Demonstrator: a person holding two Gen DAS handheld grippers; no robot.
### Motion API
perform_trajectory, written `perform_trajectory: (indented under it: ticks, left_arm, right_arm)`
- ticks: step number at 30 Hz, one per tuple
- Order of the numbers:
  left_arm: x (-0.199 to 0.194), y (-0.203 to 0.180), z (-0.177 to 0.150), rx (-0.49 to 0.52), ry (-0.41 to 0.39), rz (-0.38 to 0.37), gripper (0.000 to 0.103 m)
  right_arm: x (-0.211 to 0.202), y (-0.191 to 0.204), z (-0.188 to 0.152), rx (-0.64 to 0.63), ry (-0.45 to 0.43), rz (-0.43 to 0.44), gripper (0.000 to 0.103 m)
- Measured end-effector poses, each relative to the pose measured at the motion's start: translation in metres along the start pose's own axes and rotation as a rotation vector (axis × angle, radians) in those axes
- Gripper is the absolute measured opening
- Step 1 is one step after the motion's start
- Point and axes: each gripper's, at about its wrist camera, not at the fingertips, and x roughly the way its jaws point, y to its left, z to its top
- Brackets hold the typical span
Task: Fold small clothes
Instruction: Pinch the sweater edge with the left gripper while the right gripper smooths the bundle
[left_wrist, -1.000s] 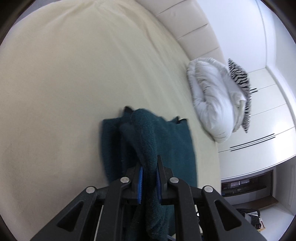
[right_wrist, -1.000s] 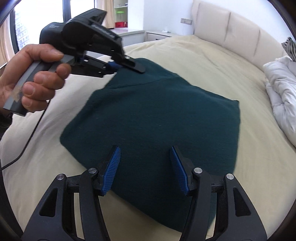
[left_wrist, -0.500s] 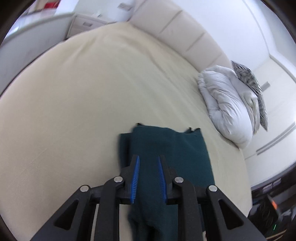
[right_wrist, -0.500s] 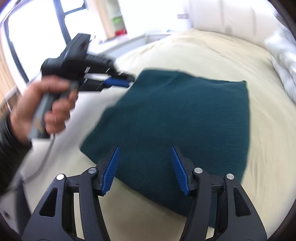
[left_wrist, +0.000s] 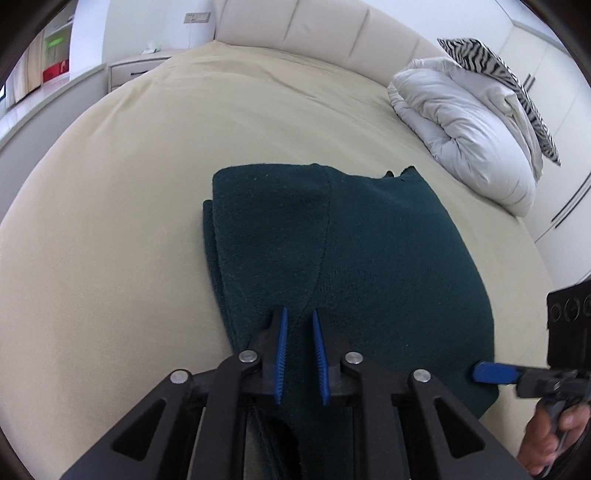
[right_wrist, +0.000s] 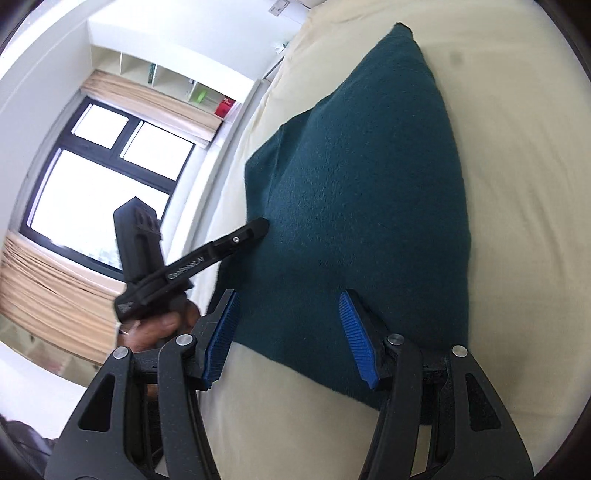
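Holding both tools over the dark teal sweater (left_wrist: 388, 258), you have it lying flat on the cream bed (left_wrist: 147, 184), one side flap folded in over its body so that a seam line runs down the top.

Your left hand-held gripper (left_wrist: 298, 314) hangs over the folded flap at the sweater's near edge. Its blue pads stand a narrow slit apart and have just been closing a little. No cloth is pinched between them; the knit shows through the gap, lying below. From the right wrist camera, one black finger tip of this tool sits right at the sweater's folded side edge, and I cannot tell whether it touches. Your left hand (right_wrist: 159, 328) wraps the handle.

Your right hand-held gripper (right_wrist: 288, 293) is spread wide, its two pads straddling the sweater's near hem from above without pressing on it. From the left wrist camera one of its blue pads reaches the sweater's near corner on the far side from the flap.

Beyond the sweater's far corner a rolled white duvet (left_wrist: 461, 122) lies well apart, with a zebra-striped pillow (left_wrist: 480, 51) behind it.
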Motion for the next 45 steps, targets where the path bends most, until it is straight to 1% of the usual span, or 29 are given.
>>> perform_trajectory:
  ticks: [2,3,5,7,9,11,12,13,14,15,16,17,19,21,22,24,25,26,28,29,31,33,36,37,39,41,42,44,45]
  left_arm:
    - [-0.001,0.002,-0.003,-0.006,-0.001,-0.012,0.018]
    - [-0.002,0.005,-0.005,-0.017,-0.001,-0.023,0.018]
    - [-0.003,0.010,-0.007,-0.028,-0.004,-0.040,0.017]
    - [-0.007,0.010,-0.010,-0.022,-0.009,-0.043,0.017]
    - [-0.012,0.009,-0.008,-0.024,-0.001,-0.039,0.017]
    - [-0.022,-0.001,-0.001,-0.011,-0.004,0.005,0.017]
    - [-0.031,-0.008,0.005,0.005,-0.026,0.036,0.021]
    - [-0.038,-0.014,0.011,0.014,-0.055,0.045,0.028]
    - [-0.046,-0.019,0.018,0.020,-0.084,0.037,0.033]
    - [-0.050,-0.025,0.027,0.023,-0.108,0.026,0.040]
    - [-0.050,-0.030,0.035,0.025,-0.119,0.018,0.045]
    - [-0.045,-0.035,0.044,0.025,-0.123,0.015,0.045]
    - [-0.027,-0.039,0.062,0.014,-0.117,0.008,0.045]
    - [0.001,-0.038,0.076,-0.028,-0.071,-0.012,0.045]
    - [0.013,-0.036,0.080,-0.042,-0.054,-0.007,0.045]
    - [0.038,-0.026,0.081,-0.052,-0.012,0.027,0.045]
    - [0.047,-0.017,0.078,-0.078,0.004,0.010,0.043]
    - [0.052,-0.008,0.076,-0.104,0.002,-0.023,0.043]
    - [0.053,0.010,0.073,-0.150,-0.022,-0.097,0.038]
    - [0.054,0.016,0.072,-0.165,-0.025,-0.128,0.038]
    - [0.057,0.023,0.071,-0.177,-0.022,-0.161,0.034]
    - [0.059,0.028,0.070,-0.192,-0.022,-0.195,0.034]
    - [0.063,0.028,0.071,-0.193,-0.022,-0.210,0.033]
    - [0.064,0.028,0.071,-0.191,-0.023,-0.209,0.033]
    - [0.066,0.026,0.071,-0.188,-0.025,-0.208,0.033]
    - [0.066,0.028,0.070,-0.195,-0.028,-0.219,0.033]
    - [0.064,0.031,0.068,-0.200,-0.029,-0.227,0.032]
    - [0.062,0.037,0.067,-0.222,-0.033,-0.251,0.032]
    - [0.059,0.039,0.066,-0.243,-0.038,-0.266,0.029]
  right_arm:
    - [0.000,-0.004,0.000,0.007,0.006,0.034,0.056]
    - [0.002,-0.006,0.001,0.008,0.020,0.029,0.056]
    - [0.007,-0.024,-0.004,0.010,0.079,0.005,0.055]
    - [0.003,-0.032,-0.013,0.006,0.081,0.026,0.052]
    - [-0.007,-0.033,-0.018,0.010,0.092,0.033,0.051]
    - [-0.017,-0.029,-0.017,-0.014,0.093,0.004,0.051]
    - [-0.021,-0.027,-0.013,-0.030,0.087,-0.017,0.053]
    - [-0.017,-0.033,0.007,-0.047,0.070,-0.023,0.054]
    - [-0.022,-0.031,0.013,-0.054,0.050,-0.020,0.055]
    - [-0.028,-0.031,0.021,-0.057,0.024,-0.014,0.055]
    - [-0.029,-0.029,0.035,-0.057,0.000,-0.005,0.055]
    - [-0.031,-0.027,0.045,-0.055,-0.012,-0.006,0.055]
    - [-0.019,-0.023,0.071,-0.052,-0.022,0.006,0.055]
    - [0.002,-0.023,0.095,-0.025,-0.022,0.009,0.055]
    - [0.008,-0.024,0.105,-0.011,-0.022,0.003,0.055]
    - [0.022,-0.028,0.119,0.010,-0.015,0.020,0.055]
    - [0.029,-0.032,0.128,0.021,-0.017,0.022,0.055]
    - [0.031,-0.035,0.134,0.034,-0.024,0.019,0.053]
    - [0.041,-0.044,0.150,0.061,-0.028,0.034,0.053]
    - [0.040,-0.049,0.155,0.075,-0.031,0.038,0.053]
    - [0.049,-0.059,0.174,0.108,-0.045,0.047,0.053]
    - [0.051,-0.072,0.188,0.148,-0.073,0.011,0.054]
    - [0.055,-0.096,0.194,0.216,-0.087,0.006,0.053]
    - [0.056,-0.103,0.195,0.214,-0.091,0.003,0.053]
    - [0.055,-0.110,0.196,0.201,-0.111,0.007,0.049]
    - [0.038,-0.119,0.189,0.235,-0.147,0.006,0.044]
    - [0.024,-0.122,0.184,0.252,-0.175,-0.010,0.044]
    - [0.003,-0.118,0.175,0.247,-0.220,-0.068,0.046]
    - [-0.012,-0.110,0.165,0.213,-0.226,-0.087,0.049]
